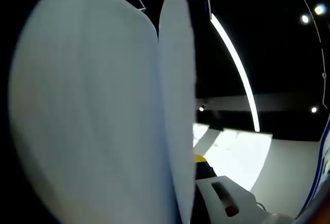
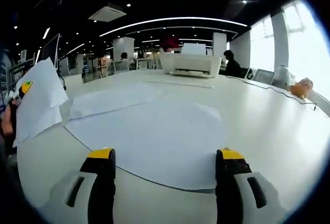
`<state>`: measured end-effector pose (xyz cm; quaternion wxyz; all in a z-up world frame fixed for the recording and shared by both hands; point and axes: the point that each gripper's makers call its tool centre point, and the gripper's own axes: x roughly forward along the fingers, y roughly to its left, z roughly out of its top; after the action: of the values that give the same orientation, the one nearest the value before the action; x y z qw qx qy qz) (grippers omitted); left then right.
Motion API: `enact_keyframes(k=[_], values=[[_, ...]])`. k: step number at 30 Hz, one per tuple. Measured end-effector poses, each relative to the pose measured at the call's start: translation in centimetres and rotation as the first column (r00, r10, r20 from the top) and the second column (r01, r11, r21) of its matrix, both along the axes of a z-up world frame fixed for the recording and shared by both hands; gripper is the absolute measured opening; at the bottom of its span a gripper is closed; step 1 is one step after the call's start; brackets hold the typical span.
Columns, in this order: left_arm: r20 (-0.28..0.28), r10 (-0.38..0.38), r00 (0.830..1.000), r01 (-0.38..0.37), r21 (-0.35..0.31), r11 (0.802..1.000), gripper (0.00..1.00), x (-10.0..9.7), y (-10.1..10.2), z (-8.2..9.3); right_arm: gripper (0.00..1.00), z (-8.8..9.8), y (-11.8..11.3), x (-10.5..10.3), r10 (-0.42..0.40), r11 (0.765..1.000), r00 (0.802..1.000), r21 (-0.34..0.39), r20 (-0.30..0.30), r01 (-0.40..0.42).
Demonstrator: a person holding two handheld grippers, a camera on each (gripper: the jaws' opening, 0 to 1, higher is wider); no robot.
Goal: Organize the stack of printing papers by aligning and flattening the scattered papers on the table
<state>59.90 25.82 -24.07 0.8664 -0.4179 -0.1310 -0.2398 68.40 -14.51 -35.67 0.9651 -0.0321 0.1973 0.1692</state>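
Office table [image 2: 268,116] stretches white ahead. Loose papers [image 2: 149,131] lie flat just beyond the right gripper [image 2: 167,157], jaws apart and empty, sheets running left to right. Off left, the left gripper [image 2: 23,87] lifts raised sheets [image 1: 103,110] clear; its grip I cannot tell.

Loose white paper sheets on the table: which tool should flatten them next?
Right. The right tool is open and empty just before the loose white paper sheets; the left tool already holds raised white sheets.
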Motion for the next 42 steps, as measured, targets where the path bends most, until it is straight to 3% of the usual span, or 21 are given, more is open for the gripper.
enact_keyframes(k=[3, 6, 7, 8, 10, 14, 17, 22, 26, 42], values=[[0.001, 0.0, 1.0, 0.0, -0.001, 1.0, 0.07, 0.0, 0.0, 0.0, 0.85, 0.1, -0.8, 0.3, -0.041, 0.999, 0.999, -0.028, 0.024, 0.041], [0.001, 0.0, 1.0, 0.0, -0.001, 1.0, 0.07, 0.0, 0.0, 0.0, 0.88, -0.4, -1.0, 0.3, -0.058, 0.998, 0.998, 0.014, -0.031, 0.058], [0.001, 0.0, 1.0, 0.0, -0.002, 1.0, 0.07, 0.0, 0.0, 0.0, 0.88, 0.1, -1.1, 0.4, -0.039, 0.999, 0.999, -0.033, -0.001, 0.039], [0.001, 0.0, 1.0, 0.0, -0.003, 1.0, 0.07, 0.0, 0.0, 0.0, 0.88, 0.1, -0.7, 0.1, -0.051, 0.999, 0.999, -0.008, -0.01, 0.051], [0.001, 0.001, 1.0, -0.001, -0.002, 1.0, 0.07, 0.0, 0.0, 0.0, 0.84, 0.3, 0.0, -0.3, -0.032, 0.999, 0.999, -0.007, -0.012, 0.032], [0.002, 0.001, 1.0, -0.001, -0.003, 1.0, 0.07, 0.0, 0.0, 0.0, 0.57, 0.8, 1.2, -0.9, 0.021, 1.0, 1.0, -0.006, -0.002, -0.021], [0.003, 0.001, 1.0, -0.001, -0.004, 1.0, 0.07, 0.0, 0.0, 0.0, 0.47, 1.3, 1.0, -0.9, 0.032, 0.999, 0.999, -0.006, 0.016, -0.032], [0.003, 0.0, 1.0, 0.0, -0.005, 1.0, 0.07, 0.0, 0.1, 0.0, 0.4, 1.4, 0.7, -0.9, 0.031, 1.0, 0.999, 0.003, 0.021, -0.031], [0.004, 0.0, 1.0, 0.0, -0.006, 1.0, 0.07, 0.0, 0.1, 0.0, 0.26, 1.3, 0.8, -1.2, 0.045, 0.999, 0.999, 0.01, 0.02, -0.045], [0.002, -0.001, 1.0, 0.001, -0.008, 1.0, 0.07, 0.0, 0.1, 0.0, 0.09, 0.8, 1.2, -1.9, 0.064, 0.997, 0.998, 0.035, 0.007, -0.065]])
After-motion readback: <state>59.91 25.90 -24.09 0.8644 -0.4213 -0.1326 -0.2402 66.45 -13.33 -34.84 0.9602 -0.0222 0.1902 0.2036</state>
